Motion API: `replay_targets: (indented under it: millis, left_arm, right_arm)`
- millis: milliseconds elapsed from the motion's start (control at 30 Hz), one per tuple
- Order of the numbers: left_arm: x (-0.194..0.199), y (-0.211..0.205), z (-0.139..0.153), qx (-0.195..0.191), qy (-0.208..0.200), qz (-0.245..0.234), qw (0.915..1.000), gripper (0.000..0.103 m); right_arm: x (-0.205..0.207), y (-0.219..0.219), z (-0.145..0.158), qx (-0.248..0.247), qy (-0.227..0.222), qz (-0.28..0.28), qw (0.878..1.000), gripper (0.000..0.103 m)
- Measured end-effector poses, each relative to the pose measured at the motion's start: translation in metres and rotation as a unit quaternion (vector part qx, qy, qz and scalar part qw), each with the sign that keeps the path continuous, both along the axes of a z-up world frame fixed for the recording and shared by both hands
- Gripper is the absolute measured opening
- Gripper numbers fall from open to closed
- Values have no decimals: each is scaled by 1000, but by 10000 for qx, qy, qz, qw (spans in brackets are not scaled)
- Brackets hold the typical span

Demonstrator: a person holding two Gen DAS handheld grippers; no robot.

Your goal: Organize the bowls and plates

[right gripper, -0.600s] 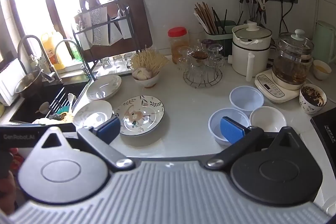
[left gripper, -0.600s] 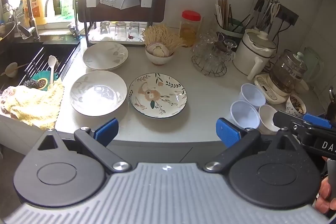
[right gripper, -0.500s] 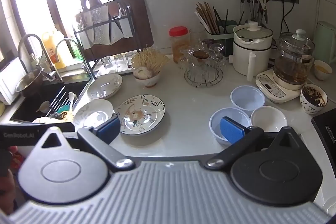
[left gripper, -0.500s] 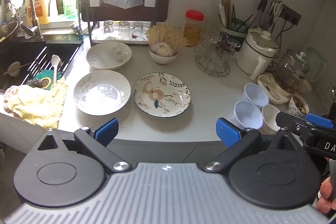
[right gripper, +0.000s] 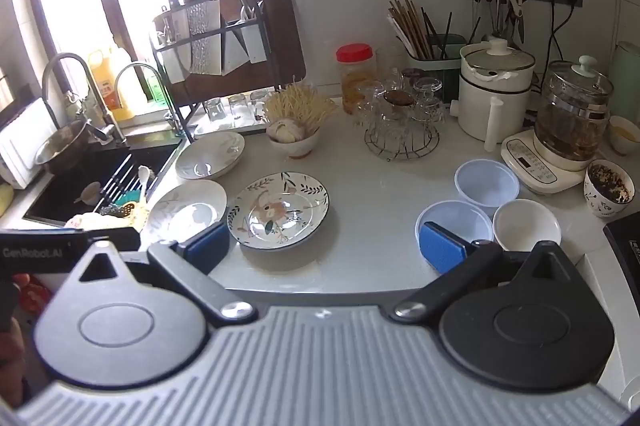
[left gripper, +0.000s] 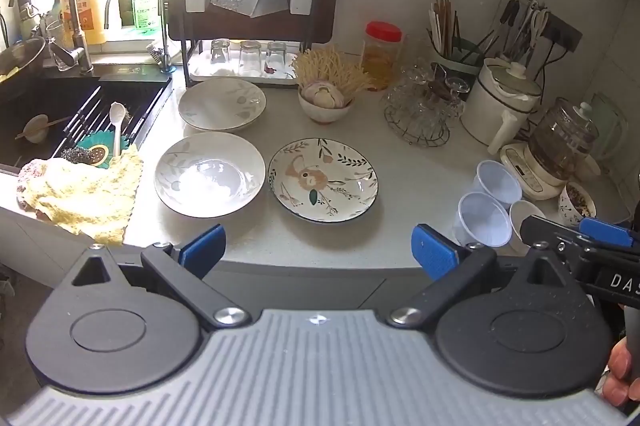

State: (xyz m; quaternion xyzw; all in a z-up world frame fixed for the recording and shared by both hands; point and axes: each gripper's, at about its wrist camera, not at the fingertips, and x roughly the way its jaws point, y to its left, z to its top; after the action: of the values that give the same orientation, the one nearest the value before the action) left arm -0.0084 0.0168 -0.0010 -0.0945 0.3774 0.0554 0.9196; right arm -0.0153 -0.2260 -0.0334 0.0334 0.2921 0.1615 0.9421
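On the counter lie a patterned plate point(left gripper: 323, 178) point(right gripper: 278, 209), a white plate point(left gripper: 210, 173) point(right gripper: 186, 210) to its left, and another white plate point(left gripper: 222, 103) point(right gripper: 210, 154) behind that. At the right stand two pale blue plastic bowls point(left gripper: 485, 219) point(right gripper: 454, 224), point(left gripper: 498, 182) point(right gripper: 486, 180) and a small white bowl point(right gripper: 526, 224). My left gripper point(left gripper: 318, 253) is open and empty, in front of the counter edge below the plates. My right gripper point(right gripper: 324, 246) is open and empty, its right finger over the near blue bowl.
A sink point(left gripper: 60, 114) with a yellow cloth point(left gripper: 84, 190) is at the left. A dish rack with glasses point(left gripper: 248, 26), a garlic bowl point(left gripper: 326, 102), a wire basket of glasses point(left gripper: 420, 114), a cooker point(left gripper: 500, 102) and a glass kettle point(left gripper: 564, 146) line the back.
Both grippers have moved slightly; the counter scene has shifted a little right and down in the left wrist view. Nothing was grasped or moved.
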Motion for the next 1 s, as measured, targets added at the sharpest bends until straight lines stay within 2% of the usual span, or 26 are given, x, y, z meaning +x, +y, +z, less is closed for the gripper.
replay_targets:
  millis: [200, 1000]
  left_arm:
    - [-3, -2, 0, 178, -61, -55, 9998, 101]
    - [-3, 2, 0, 144, -48, -187, 9997, 101]
  right_arm:
    - [-2, 1, -2, -23, 9, -42, 10000, 103]
    - [-1, 2, -2, 39, 78, -80, 9999, 103]
